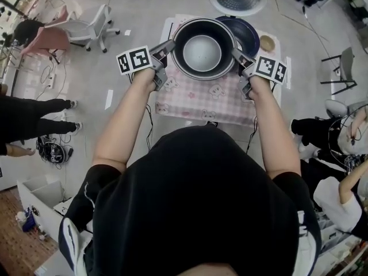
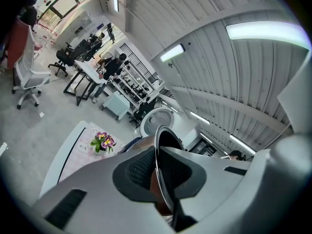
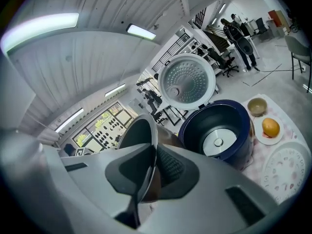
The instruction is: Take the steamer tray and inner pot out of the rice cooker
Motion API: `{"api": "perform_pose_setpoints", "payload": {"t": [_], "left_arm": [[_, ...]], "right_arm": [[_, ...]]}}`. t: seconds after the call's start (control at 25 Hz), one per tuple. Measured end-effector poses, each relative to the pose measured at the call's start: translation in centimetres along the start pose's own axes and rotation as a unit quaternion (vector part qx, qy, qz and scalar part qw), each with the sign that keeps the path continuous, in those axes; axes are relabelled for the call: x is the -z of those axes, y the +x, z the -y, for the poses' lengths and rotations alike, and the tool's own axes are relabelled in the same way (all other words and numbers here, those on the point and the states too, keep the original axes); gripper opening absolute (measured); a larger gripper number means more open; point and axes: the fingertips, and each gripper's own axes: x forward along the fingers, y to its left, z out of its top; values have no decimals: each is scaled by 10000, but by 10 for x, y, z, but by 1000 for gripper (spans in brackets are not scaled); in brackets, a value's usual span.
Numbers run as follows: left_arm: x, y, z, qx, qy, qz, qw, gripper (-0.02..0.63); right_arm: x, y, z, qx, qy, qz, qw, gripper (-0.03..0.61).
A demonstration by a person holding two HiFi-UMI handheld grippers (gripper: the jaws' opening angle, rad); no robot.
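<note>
A dark inner pot [image 1: 202, 53] with a pale grey inside hangs above the pink checked table [image 1: 190, 105], held level by its rim from both sides. My left gripper [image 1: 171, 46] is shut on the rim's left edge, my right gripper [image 1: 237, 56] on its right edge. In the left gripper view the thin rim [image 2: 160, 165] runs between the ribbed pads of the left gripper [image 2: 157, 177]. The right gripper view shows the same rim [image 3: 149, 160] pinched in the right gripper [image 3: 146, 172]. The dark blue rice cooker [image 3: 222, 130] stands empty just behind the pot, its heating plate showing.
The cooker's round lid [image 3: 187, 81] stands open behind it. A small bowl [image 3: 257, 106] and an orange on a saucer [image 3: 270, 127] sit right of the cooker, with a white round tray [image 3: 287, 172] nearer. A flower pot [image 2: 101, 141] stands at the table's left. People and chairs surround the table.
</note>
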Motion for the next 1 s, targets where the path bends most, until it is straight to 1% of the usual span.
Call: {"api": "perform_pose_setpoints", "payload": {"t": [0.12, 0.24, 0.36, 0.72, 1.0], "left_arm": [[7, -17, -15, -133, -93, 34, 9999, 44], [18, -44, -35, -261, -192, 46, 9995, 44], [25, -54, -53, -417, -290, 14, 9987, 43], [56, -61, -100, -832, -584, -168, 9947, 44], [80, -57, -132, -1105, -860, -416, 9893, 44]], "right_arm": [[18, 12, -6, -61, -2, -152, 9999, 40], [47, 26, -16, -100, 32, -300, 9995, 40], [63, 40, -15, -127, 87, -480, 9987, 40], [105, 75, 11, -106, 324, -1028, 9941, 41], [137, 95, 38, 61, 567, -1446, 9878, 43]]}}
